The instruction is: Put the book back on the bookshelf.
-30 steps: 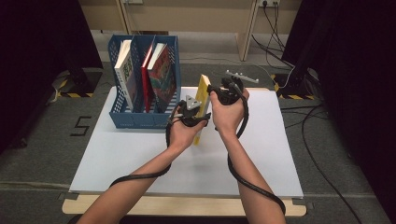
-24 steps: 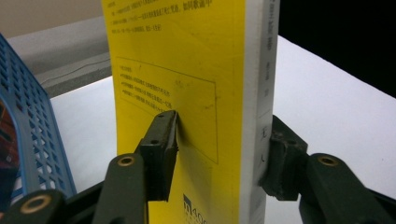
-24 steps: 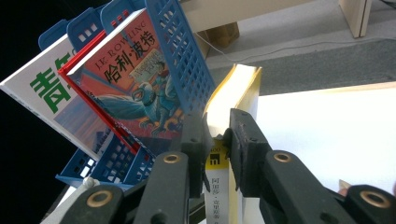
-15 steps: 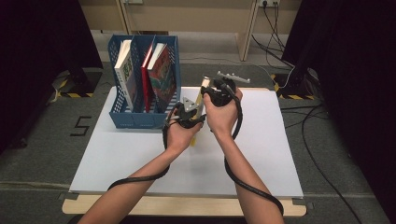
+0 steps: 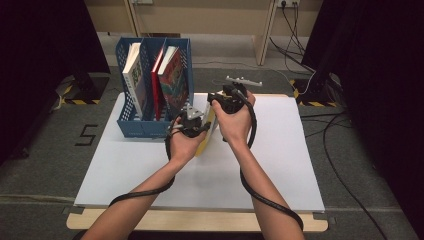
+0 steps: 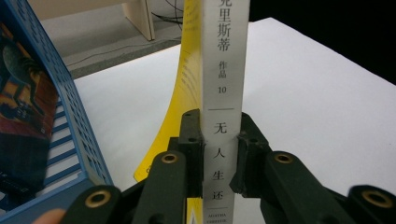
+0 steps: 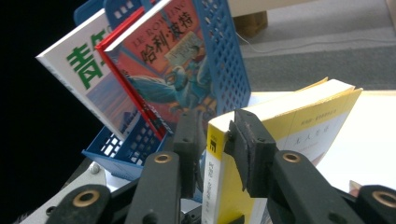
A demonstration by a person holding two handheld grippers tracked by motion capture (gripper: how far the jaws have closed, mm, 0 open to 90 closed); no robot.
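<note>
A yellow paperback (image 5: 204,144) stands on edge on the white table (image 5: 280,150), just right of the blue file rack (image 5: 145,127). My left gripper (image 5: 192,122) is low on the book. In the left gripper view its jaws (image 6: 222,140) have just been closing and now press both sides of the white spine (image 6: 223,70). My right gripper (image 5: 222,102) is at the book's top. In the right gripper view its jaws (image 7: 215,135) have just been opening. They straddle the book's upper corner (image 7: 299,121), with a small gap at one pad.
The rack holds three leaning books: a white one (image 5: 134,75), a red one (image 5: 159,75) and an illustrated one (image 5: 176,82). In the right gripper view the rack's mesh wall (image 7: 224,60) is close beside the yellow book. Cables trail over the floor at the back right.
Both hands and the yellow book have shifted left, closer to the rack. The left jaws have closed onto the spine, and the right jaws have loosened at the top.
</note>
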